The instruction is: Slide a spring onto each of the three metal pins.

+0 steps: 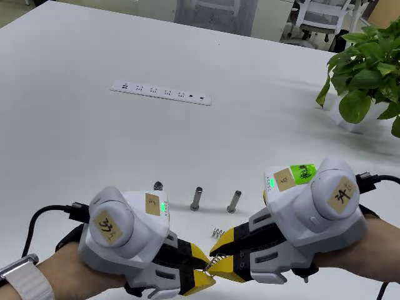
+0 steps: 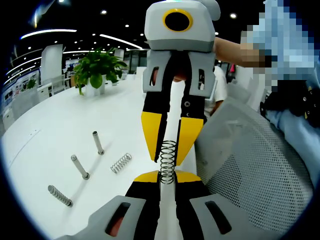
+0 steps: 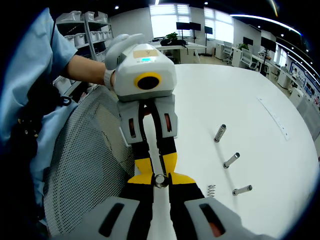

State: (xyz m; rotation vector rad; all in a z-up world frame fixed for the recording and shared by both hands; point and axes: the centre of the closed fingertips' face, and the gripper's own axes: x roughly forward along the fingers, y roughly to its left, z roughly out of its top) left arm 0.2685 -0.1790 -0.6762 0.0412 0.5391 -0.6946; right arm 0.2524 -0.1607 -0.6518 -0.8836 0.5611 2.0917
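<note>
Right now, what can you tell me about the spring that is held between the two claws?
The spring is a small coil of bare grey metal wire with open, evenly spaced turns. It is straight and bridges the gap between the left claw and the right claw, each shut on one end. Nothing else touches it; end-on it looks like a round ring.

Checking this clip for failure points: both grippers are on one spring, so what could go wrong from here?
1. The left gripper and right gripper both have their jaws shut on one spring; when either releases, it may flick out.
2. The hand-over sits near the edge of the table, beside a mesh chair, so a dropped spring could leave the table.
3. A sweeping gripper could knock the two bare pins or the loose spring.
</note>
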